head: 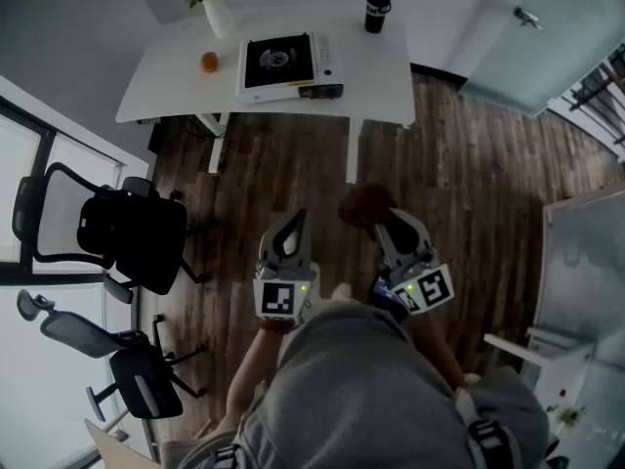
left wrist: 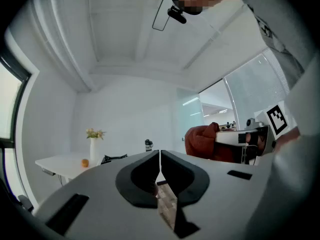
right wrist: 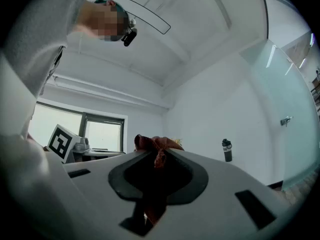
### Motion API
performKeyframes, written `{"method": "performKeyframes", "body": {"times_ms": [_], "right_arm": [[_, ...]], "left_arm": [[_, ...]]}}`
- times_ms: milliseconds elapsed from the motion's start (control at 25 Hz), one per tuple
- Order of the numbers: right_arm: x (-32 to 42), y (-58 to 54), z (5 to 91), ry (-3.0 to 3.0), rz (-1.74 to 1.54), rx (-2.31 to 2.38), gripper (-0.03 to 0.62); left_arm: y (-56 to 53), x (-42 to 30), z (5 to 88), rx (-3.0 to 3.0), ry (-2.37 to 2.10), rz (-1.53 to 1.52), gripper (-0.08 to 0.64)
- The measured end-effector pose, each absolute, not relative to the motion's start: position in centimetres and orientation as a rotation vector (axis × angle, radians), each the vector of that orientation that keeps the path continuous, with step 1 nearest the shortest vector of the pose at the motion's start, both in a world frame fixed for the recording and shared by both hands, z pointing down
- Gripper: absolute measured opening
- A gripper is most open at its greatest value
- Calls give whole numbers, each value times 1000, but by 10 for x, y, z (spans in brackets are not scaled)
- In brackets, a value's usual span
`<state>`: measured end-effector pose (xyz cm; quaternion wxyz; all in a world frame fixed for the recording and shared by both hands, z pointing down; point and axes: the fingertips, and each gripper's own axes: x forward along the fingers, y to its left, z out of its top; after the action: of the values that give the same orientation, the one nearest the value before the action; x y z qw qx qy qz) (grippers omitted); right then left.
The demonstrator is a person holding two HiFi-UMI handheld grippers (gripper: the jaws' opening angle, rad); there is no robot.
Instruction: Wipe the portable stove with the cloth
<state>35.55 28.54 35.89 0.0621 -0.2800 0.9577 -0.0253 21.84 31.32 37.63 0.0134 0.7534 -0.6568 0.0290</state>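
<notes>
Both claws are pressed together. On my left claw [head: 292, 225] the jaws meet tip to tip with nothing between them. My right claw [head: 387, 221] is pinching the cloth [head: 364, 203], a rust-red wad that bunches up over the jaw tips and hangs down through the gap behind them.

I'm standing on the wood floor [head: 293, 164], well back from the white table [head: 166, 81]. The stove [head: 285, 64] sits on its middle, black burner plate up, nothing touching it. An orange [head: 209, 62] and a white vase [head: 217, 13] of yellow flowers stand to its left, and a black bottle [head: 376, 8] stands at the far right corner.

Reading matter is thin. The bottle carries a pale label and the stove's front strip has marks, but both are too small for me to read. The cubes [head: 278, 299] on the claws bear only black-and-white square patterns, no letters.

From the left gripper view the stove is just a thin dark sliver seen edge-on. The person's body covers the lower middle of the head view. Two black chairs [head: 132, 228] sit at the left, the lower one cut by the frame edge.
</notes>
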Motion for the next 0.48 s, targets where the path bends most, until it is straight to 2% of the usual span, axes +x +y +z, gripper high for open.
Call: {"method": "performKeyframes", "body": {"times_ms": [480], "right_arm": [[276,185,346,2904,-80,-876,69]], "left_arm": [[211,127,382,2347,-2004,87,35]]}}
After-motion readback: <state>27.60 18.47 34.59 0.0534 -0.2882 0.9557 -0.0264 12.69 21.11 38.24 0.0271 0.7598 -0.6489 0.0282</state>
